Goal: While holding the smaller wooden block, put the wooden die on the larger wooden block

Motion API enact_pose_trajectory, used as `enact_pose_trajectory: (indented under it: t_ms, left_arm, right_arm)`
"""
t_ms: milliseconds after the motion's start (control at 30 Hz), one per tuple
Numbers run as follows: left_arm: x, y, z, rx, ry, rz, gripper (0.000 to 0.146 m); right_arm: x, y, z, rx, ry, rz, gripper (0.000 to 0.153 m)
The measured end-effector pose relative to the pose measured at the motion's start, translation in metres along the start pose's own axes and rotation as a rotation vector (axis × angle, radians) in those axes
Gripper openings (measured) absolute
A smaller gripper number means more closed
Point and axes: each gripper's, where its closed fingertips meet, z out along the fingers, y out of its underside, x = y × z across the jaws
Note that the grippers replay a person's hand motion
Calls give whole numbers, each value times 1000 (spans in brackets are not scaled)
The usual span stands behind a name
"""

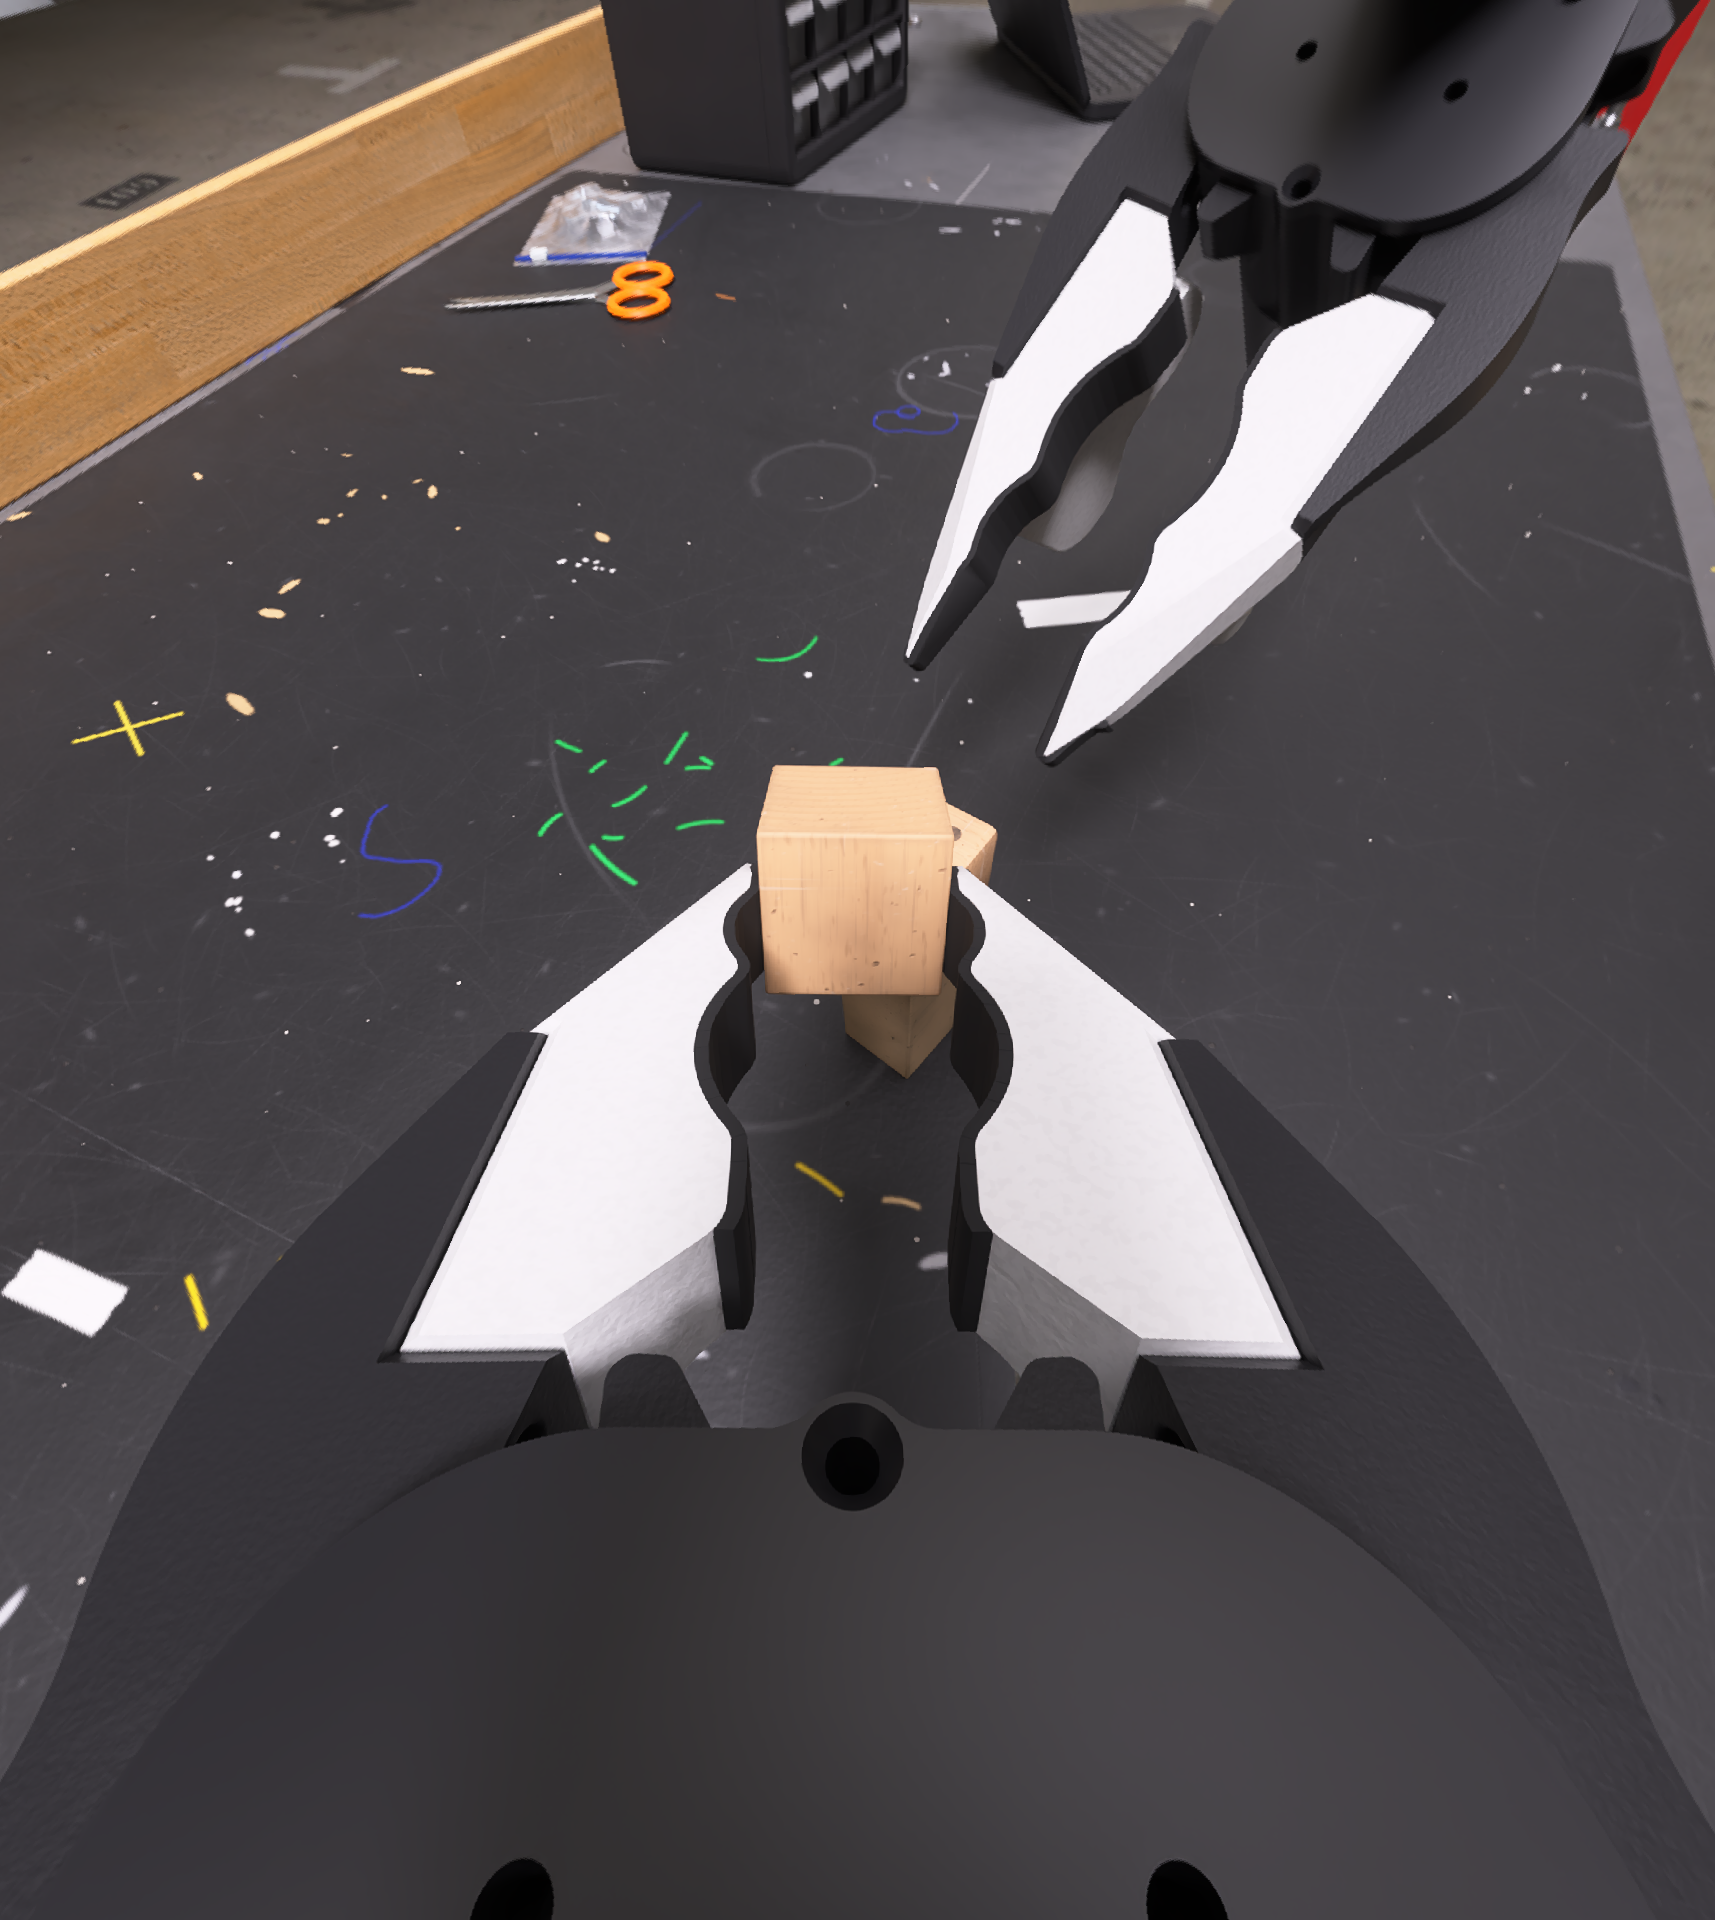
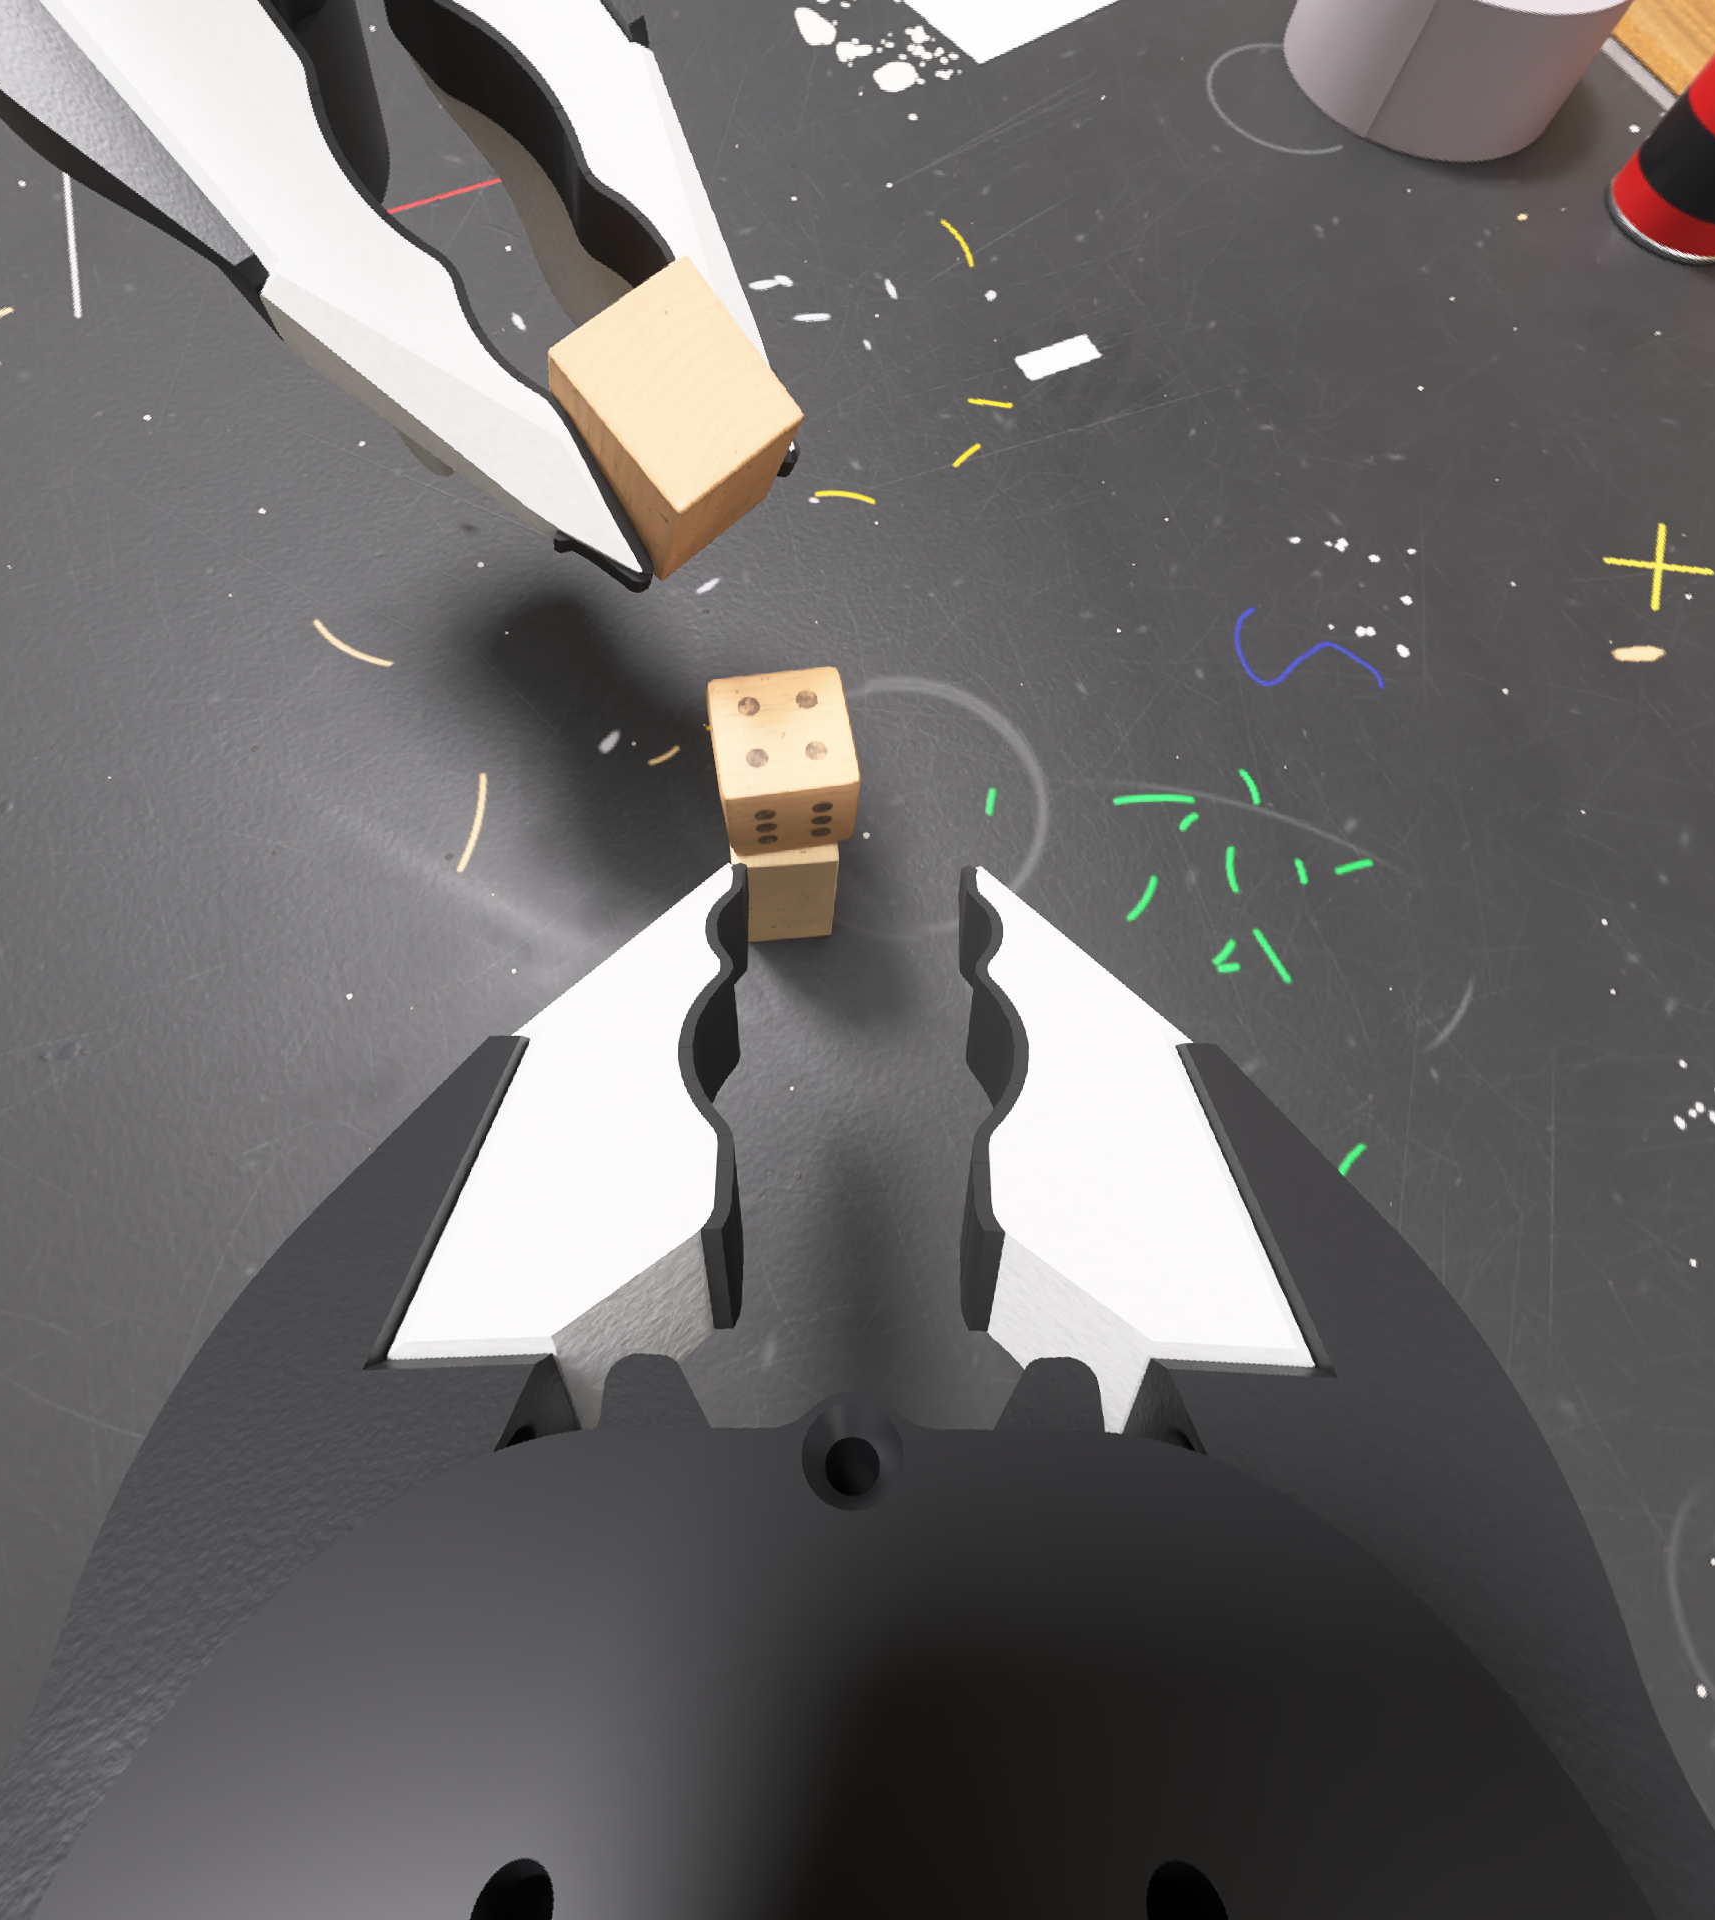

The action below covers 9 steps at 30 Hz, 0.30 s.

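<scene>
Tongs on the left point(image 1: 853, 894) are clenched on the smaller wooden block point(image 1: 853, 883), held in the air up and to the left of the wooden die point(image 2: 782, 758). That die sits on the larger wooden block point(image 2: 793, 894), which stands on the dark desk point(image 2: 209, 935). Right of it, the right tongs point(image 2: 848, 883) stand released and empty, just clear of the stack. Placing looks done; next, the right tongs should retreat without nudging the die, while the left grip stays firm.
</scene>
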Motion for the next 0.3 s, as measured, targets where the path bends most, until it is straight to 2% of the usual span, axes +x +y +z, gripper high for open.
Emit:
enact_pose_trajectory:
  t_ms: [300]
  left_arm:
    - [7,7,17,-75,10,35,33]
  right_arm:
    - [-1,8,-10,36,17,25,39]
